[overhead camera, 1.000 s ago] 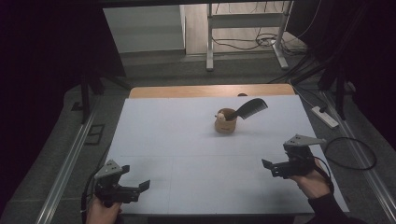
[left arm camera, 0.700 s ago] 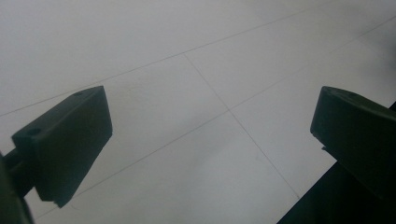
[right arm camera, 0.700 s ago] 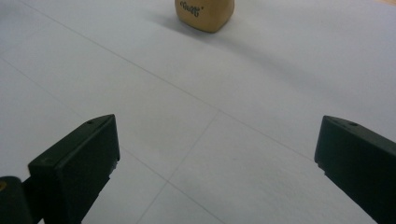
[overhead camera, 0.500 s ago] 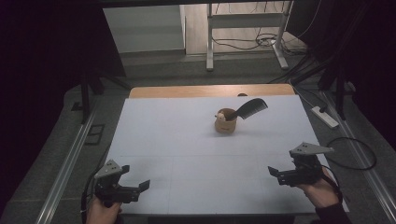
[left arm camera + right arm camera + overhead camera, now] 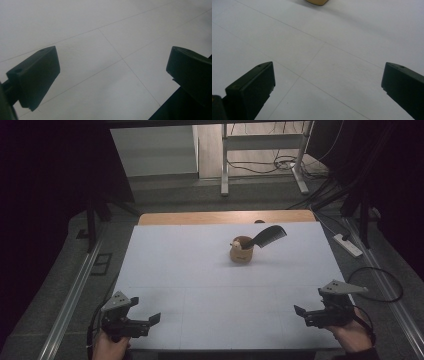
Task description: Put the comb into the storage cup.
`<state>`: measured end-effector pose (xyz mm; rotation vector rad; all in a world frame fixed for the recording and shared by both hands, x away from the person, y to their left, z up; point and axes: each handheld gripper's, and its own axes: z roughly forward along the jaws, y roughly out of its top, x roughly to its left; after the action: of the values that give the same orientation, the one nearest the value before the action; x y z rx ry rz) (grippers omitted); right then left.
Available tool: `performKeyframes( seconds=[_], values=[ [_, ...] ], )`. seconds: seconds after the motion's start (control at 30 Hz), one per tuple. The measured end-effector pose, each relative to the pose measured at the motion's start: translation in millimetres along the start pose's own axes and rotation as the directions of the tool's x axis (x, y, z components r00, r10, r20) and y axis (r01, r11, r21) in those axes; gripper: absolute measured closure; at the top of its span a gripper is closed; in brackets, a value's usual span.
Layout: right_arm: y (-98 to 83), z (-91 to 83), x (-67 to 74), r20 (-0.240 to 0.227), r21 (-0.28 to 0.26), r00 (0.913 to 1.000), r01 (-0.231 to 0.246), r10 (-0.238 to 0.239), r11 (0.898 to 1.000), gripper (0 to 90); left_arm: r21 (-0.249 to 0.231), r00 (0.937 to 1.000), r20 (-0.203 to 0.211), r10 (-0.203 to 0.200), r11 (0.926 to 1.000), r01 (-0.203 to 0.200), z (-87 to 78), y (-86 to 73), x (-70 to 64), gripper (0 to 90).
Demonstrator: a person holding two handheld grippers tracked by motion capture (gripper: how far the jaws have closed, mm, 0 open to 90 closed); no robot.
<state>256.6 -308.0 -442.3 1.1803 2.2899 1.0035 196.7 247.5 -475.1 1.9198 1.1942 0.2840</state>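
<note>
Two claws held at the near corners of a white worktop (image 5: 200,270).
Left claw (image 5: 152,319) jaws apart; right claw (image 5: 299,310) jaws apart; wooden cup (image 5: 241,250) holding a black comb (image 5: 270,234) stands mid-worktop, well apart from both.

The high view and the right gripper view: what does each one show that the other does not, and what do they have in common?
The high view has the black comb standing tilted in the wooden holder, the left gripper and the power strip on the floor. The right gripper view gives the close look between the right gripper jaws, which stand wide open with nothing between them. Both share the white table, the holder, cut off at the top edge in the gripper view, and the right gripper itself.
</note>
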Motion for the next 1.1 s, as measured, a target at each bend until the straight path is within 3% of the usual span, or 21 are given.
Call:
performKeyframes(
  seconds=[0.4, 1.1],
  values=[
    [-15.0, -13.7, -4.8, 0.031, 0.000, 0.9985, -0.046, 0.046, 0.999, 0.0, 0.001, 1.0000, -0.002, 0.003, 1.0000, -0.003, 0.0, 0.0, -0.5, 0.0],
    [-35.8, -30.2, -7.5, 0.076, 0.018, 0.9941, -0.079, 0.077, 0.997, 0.0, 0.007, 0.9995, -0.027, 0.018, 0.9998, -0.018, -0.5, -0.2, -1.9, 0.0]
  ],
)
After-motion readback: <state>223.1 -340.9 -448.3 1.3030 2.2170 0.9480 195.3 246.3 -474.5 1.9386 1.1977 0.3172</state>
